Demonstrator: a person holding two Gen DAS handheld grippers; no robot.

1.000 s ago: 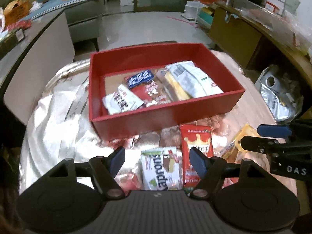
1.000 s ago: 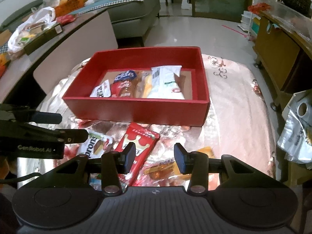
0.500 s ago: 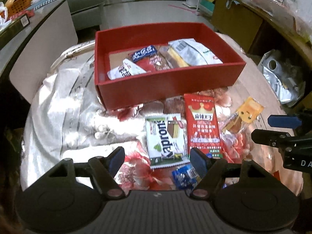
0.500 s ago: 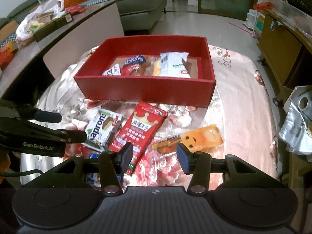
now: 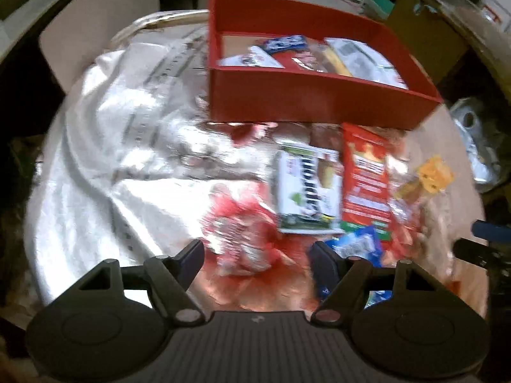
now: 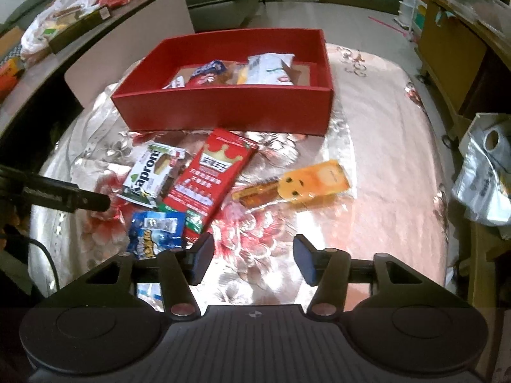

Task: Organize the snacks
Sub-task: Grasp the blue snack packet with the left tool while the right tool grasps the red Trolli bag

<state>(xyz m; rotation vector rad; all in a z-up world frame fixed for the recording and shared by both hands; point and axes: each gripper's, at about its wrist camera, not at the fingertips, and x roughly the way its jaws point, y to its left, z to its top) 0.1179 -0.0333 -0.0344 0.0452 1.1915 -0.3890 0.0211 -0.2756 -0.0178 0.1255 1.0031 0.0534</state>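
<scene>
Four loose snack packs lie on the flowered cloth (image 6: pixel 377 134) in front of the red box (image 6: pixel 230 111), which sits in the upper middle of the right wrist view and already holds several packets (image 6: pixel 268 70). Green-and-white wafer pack (image 6: pixel 153 172): centre left, just beside and partly under the long red pack (image 6: pixel 210 178), which runs diagonally from the box's front wall toward the lower left. Blue pack (image 6: pixel 156 236): lower left, touching the red pack's near end, just above and left of the right gripper's (image 6: pixel 252 255) left finger. Orange pack (image 6: pixel 297 185): centre right, apart from the others, above the gap between that gripper's fingers.

Right gripper: jaws spread wide, nothing between them, only cloth below.

Left wrist view is blurred. Left gripper (image 5: pixel 257 261): jaws wide apart, empty. The blue pack (image 5: pixel 357 245) shows just above its right finger; the wafer pack (image 5: pixel 306 191) and red pack (image 5: pixel 365 178) lie side by side above that, right of centre; the orange pack (image 5: pixel 431 178) is at the right edge. The box (image 5: pixel 313 102) fills the upper right.

The left gripper's dark fingers (image 6: pixel 80 198) enter the right wrist view at the left edge, near the wafer pack.
</scene>
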